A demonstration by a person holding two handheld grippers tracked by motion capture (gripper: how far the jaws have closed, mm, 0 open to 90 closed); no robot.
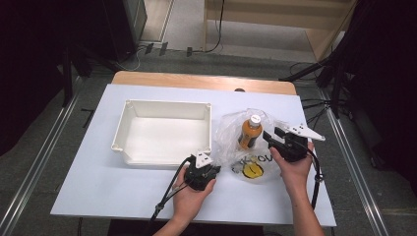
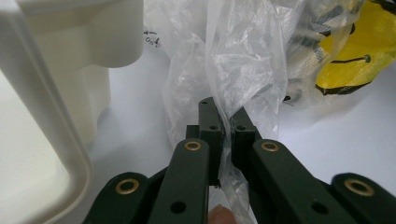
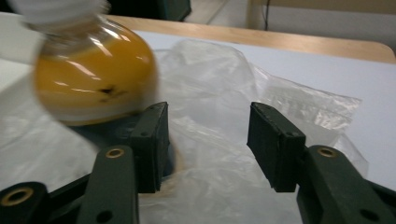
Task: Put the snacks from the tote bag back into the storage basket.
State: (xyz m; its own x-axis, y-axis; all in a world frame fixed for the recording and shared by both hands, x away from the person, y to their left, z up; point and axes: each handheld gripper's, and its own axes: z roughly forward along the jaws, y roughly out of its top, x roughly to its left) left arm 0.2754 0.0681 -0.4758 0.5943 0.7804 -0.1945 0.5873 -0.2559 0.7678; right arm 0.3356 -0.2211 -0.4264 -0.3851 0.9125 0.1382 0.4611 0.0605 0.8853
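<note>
one clear crinkled plastic bag [image 1: 236, 142] lies on the white bench [image 1: 98, 182], pinched by the left tongs [image 2: 224, 122]; one orange-filled bottle [image 1: 249, 132] sits on it, blurred beside the open right tongs [image 3: 208, 140].

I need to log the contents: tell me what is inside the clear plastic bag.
Inside the clear plastic bag lies an orange-filled bottle with a white cap. A yellow smiley print marks the bag's near end; whether anything lies beneath it cannot be seen.
</note>
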